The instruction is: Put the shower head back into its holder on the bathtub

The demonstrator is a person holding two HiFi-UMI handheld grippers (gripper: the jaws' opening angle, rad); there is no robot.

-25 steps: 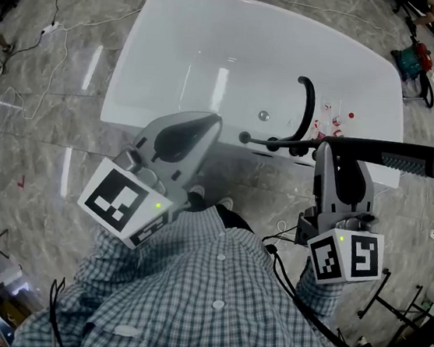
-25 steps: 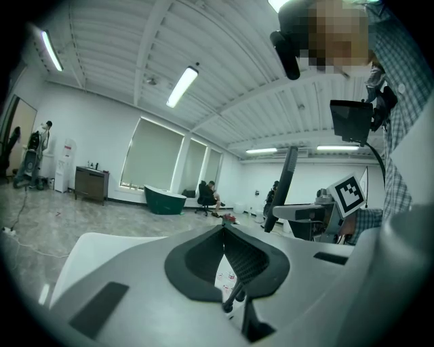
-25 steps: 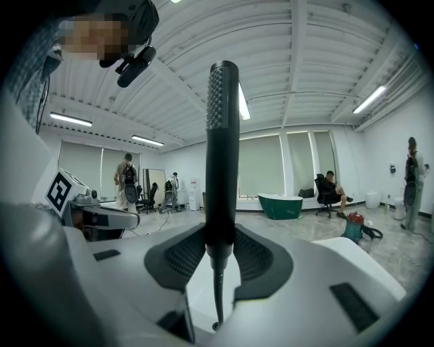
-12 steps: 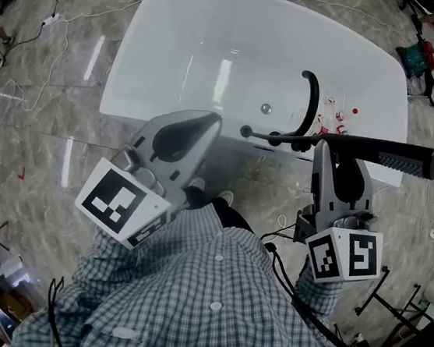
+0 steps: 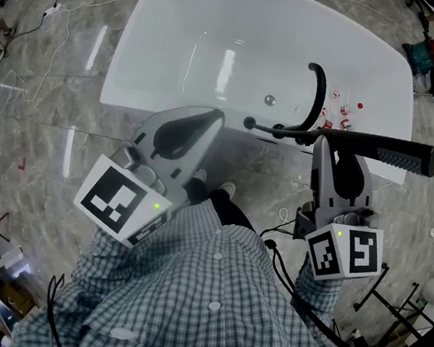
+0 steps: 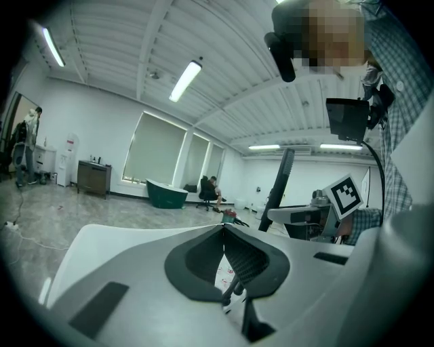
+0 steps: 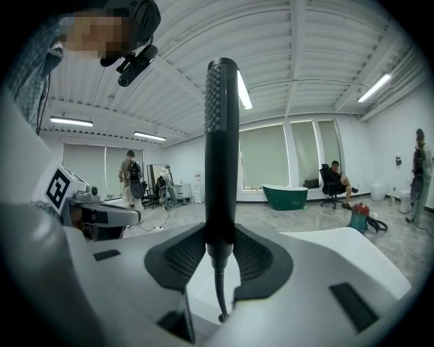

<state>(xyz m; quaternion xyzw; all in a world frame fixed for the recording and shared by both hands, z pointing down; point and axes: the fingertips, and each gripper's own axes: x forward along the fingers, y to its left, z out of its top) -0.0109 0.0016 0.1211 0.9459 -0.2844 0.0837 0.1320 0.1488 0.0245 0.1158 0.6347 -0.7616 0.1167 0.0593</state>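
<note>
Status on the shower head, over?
Left gripper shut, empty. Right gripper shut on shower head, above near rim of bathtub, by faucet. Not yet docked. Nothing seen blocking.

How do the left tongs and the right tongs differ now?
The right tongs clamp the shower head; the left tongs hold nothing. In the head view the left tongs lean diagonally, while the right tongs point straight at the bathtub. Both are shut.
</note>
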